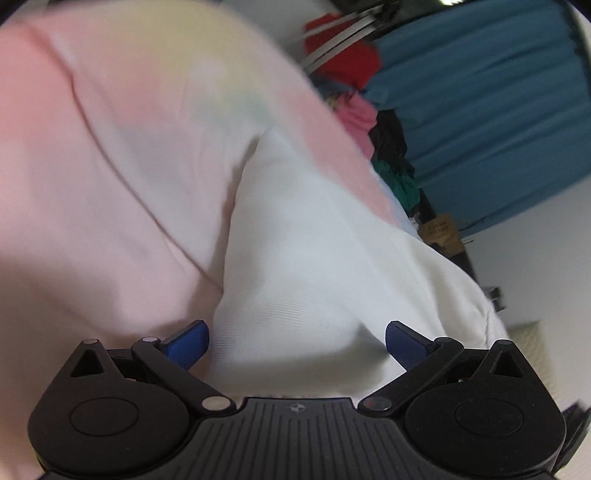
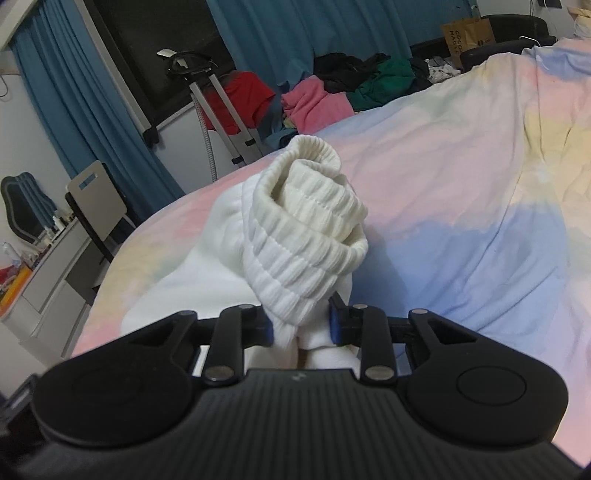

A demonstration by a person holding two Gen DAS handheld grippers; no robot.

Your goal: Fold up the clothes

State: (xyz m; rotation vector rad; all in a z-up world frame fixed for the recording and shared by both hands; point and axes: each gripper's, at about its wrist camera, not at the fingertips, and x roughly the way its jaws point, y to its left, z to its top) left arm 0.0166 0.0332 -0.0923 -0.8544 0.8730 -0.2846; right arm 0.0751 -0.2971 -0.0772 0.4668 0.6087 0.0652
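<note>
A white garment (image 1: pixel 314 266) lies on a pastel bedsheet (image 1: pixel 110 147). In the left wrist view my left gripper (image 1: pixel 297 341) is open, its blue fingertips (image 1: pixel 188 343) spread wide, with the white cloth bulging between them. In the right wrist view my right gripper (image 2: pixel 301 325) is shut on the white garment (image 2: pixel 306 236) near its ribbed cuff, which stands bunched and rolled above the fingers. The rest of the white garment trails to the left on the bedsheet (image 2: pixel 461 192).
A pile of pink, black and green clothes (image 2: pixel 351 88) lies at the bed's far edge. Blue curtains (image 2: pixel 295 37), a garment steamer stand (image 2: pixel 221 110), a chair (image 2: pixel 98 199) and a cluttered desk (image 2: pixel 33 258) stand beyond the bed. A paper bag (image 2: pixel 467 35) sits far right.
</note>
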